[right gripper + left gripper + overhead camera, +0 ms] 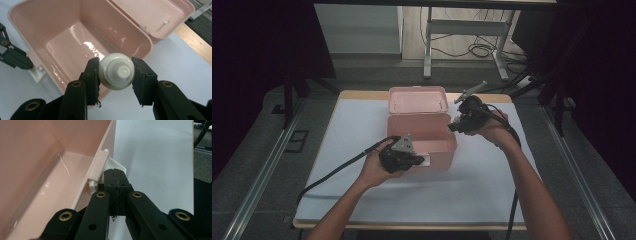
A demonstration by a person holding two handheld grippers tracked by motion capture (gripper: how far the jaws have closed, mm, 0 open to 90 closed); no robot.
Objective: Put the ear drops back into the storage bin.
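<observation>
The step in hand looks like loading a white bottle (117, 74) into the open pink box (75, 37). The right gripper (115, 75) grasps the bottle between its two pads, cap end facing the camera, and the box's empty inside lies just beyond and below the fingertips. In the high view the right gripper (463, 119) hangs just beside the box's right wall (452, 142), above rim level. The left gripper (115, 176) is clenched, its jaws pressed together with nothing visibly between them, tips touching the white latch (113, 165) on the box's front wall; it seems to be steadying the box. In the high view the left gripper (409, 159) sits at the front of the box, whose lid (418, 99) lies folded back on the table (492, 170). The next move, as I judge it, calls for carrying the bottle over the rim, lowering it towards the floor of the box, and then letting the pads part; the left tips should keep the box from sliding meanwhile. No brand, label or writing can be read on the bottle or box.
</observation>
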